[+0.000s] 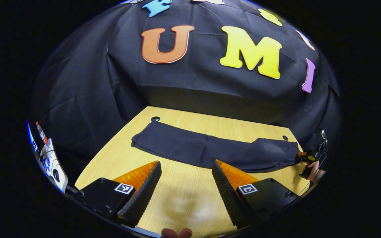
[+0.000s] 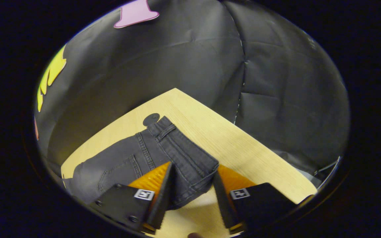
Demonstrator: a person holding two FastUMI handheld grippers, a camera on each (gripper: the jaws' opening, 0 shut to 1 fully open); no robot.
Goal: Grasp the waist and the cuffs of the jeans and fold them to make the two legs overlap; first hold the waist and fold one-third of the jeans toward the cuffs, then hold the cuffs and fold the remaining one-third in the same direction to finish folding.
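Right claw (image 2: 192,185) gaping, straddling jeans (image 2: 164,155) waist; left claw (image 1: 186,180) gaping short of legs; closing needed next.

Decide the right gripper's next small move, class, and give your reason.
Probably ease forward and close on the waist: the right gripper is open, its fingers either side of the waistband of the jeans, which lie flat on the table. The left gripper hangs open short of them.

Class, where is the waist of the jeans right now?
In the right gripper view, the waist lies on the table, between the open right hand-held gripper fingers.
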